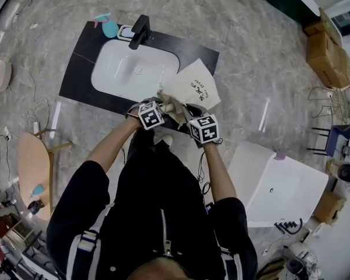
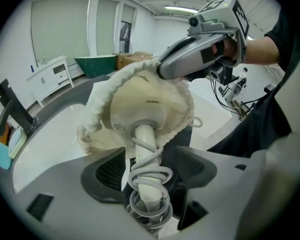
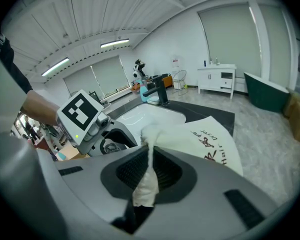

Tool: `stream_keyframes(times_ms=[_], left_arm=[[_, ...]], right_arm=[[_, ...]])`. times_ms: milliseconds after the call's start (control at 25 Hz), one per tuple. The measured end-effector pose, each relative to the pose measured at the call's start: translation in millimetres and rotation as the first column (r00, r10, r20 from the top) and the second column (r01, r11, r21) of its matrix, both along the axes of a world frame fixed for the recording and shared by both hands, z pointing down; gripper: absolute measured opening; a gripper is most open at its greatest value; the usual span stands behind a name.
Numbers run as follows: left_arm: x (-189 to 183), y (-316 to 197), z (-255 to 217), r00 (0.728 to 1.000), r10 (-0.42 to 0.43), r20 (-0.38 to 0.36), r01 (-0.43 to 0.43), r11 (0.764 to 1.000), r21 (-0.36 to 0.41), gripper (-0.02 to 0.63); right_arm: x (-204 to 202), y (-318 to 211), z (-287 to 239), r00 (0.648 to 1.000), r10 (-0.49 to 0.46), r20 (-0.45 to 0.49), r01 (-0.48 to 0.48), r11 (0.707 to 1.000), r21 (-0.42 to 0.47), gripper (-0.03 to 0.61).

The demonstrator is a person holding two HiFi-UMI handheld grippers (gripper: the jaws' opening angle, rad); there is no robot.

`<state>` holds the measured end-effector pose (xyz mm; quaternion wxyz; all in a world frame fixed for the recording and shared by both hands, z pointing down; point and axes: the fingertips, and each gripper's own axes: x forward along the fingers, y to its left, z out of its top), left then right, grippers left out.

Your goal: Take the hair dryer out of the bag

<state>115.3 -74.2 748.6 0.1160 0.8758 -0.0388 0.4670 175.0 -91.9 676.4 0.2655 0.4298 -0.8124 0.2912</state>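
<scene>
Closest to the person, at the basin's [image 1: 128, 69] near right corner, the left gripper [image 2: 152, 159] points steeply down with its jaws apart. The hair dryer's handle [image 2: 146, 136], wrapped in its grey cord [image 2: 151, 179], stands between them. The pads flank the handle with a little room on either side and do not look pressed on it.

Just right of it, the right gripper [image 3: 151, 171] has its jaws clamped on a twist of cloth at the rim of the bag [image 3: 210, 139], holding the mouth up and gathered.

The hair dryer [image 2: 140, 109] sits with its rounded body inside the bag's mouth. Only the handle and cord stick out toward the person.

Beyond the grippers, the rest of the bag lies flat on the dark counter [image 1: 81, 69] to the right of the basin, its printed side up. The faucet [image 1: 141, 31] stands at the basin's far edge.

The step in hand looks like setting the grip on the handle; the pulling out is not yet done. Next, the left jaws should close firmly on the handle, ideally over the cord coils so they do not unwind. Then the dryer should be drawn back toward the person, away from the basin. Meanwhile the right gripper anchors the cloth, so the bag slides off the body instead of trailing along. The gathered rim may snag on the wide body, so the pull should follow the line of the mouth.
</scene>
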Motion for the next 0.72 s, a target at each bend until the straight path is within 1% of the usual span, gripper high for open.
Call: stream_keyframes(times_ms=[160, 400, 720], left_arm=[[5.5, 1.1, 7.8, 0.999, 0.029, 0.025, -0.029, 1.0, -0.002, 0.313], [8.1, 1.9, 19.2, 0.997, 0.051, 0.062, -0.05, 0.999, -0.015, 0.312], [13.9, 2.2, 34.5, 0.987, 0.093, 0.131, -0.09, 0.996, -0.024, 0.311]], right_arm=[[0.8, 1.3, 1.0, 1.0, 0.002, -0.001, -0.002, 1.0, -0.002, 0.043], [-0.2, 1.5, 1.9, 1.0, 0.005, 0.003, -0.005, 1.0, -0.006, 0.043], [2.8, 0.4, 4.8, 1.0, 0.022, 0.013, -0.022, 1.0, -0.015, 0.043]])
